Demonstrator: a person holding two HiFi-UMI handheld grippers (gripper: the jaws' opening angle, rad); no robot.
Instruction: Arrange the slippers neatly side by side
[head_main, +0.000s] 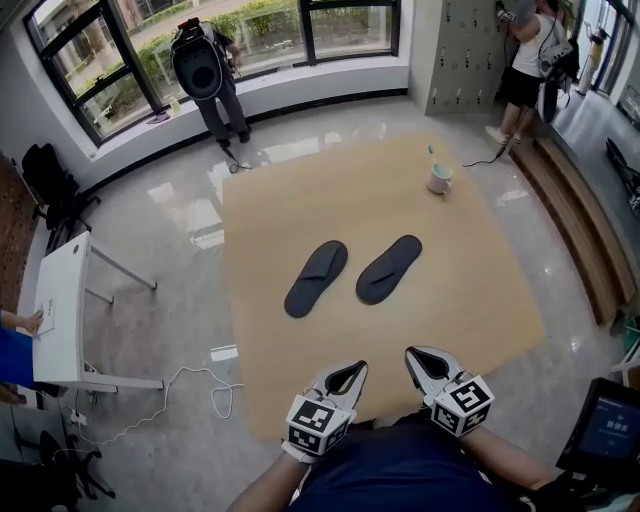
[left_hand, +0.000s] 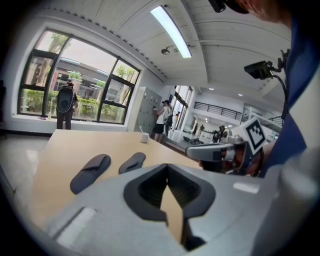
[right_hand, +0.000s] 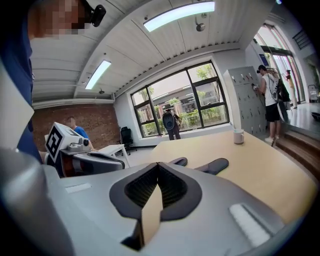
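Observation:
Two dark grey slippers lie side by side in the middle of the wooden table (head_main: 270, 390), both slanting up to the right: the left slipper (head_main: 316, 278) (left_hand: 90, 172) and the right slipper (head_main: 389, 269) (left_hand: 132, 162) (right_hand: 214, 165). In the right gripper view only the toe of the left slipper (right_hand: 177, 161) shows. My left gripper (head_main: 357, 369) (left_hand: 166, 172) and right gripper (head_main: 413, 354) (right_hand: 158, 169) are over the table's near edge, well short of the slippers. Both are shut with nothing between their jaws.
A white mug (head_main: 439, 178) with a toothbrush stands at the table's far right. A person with a backpack (head_main: 207, 75) stands by the windows, another person (head_main: 525, 60) by the lockers. A white side table (head_main: 62, 310) stands to the left, a cable (head_main: 190, 385) on the floor.

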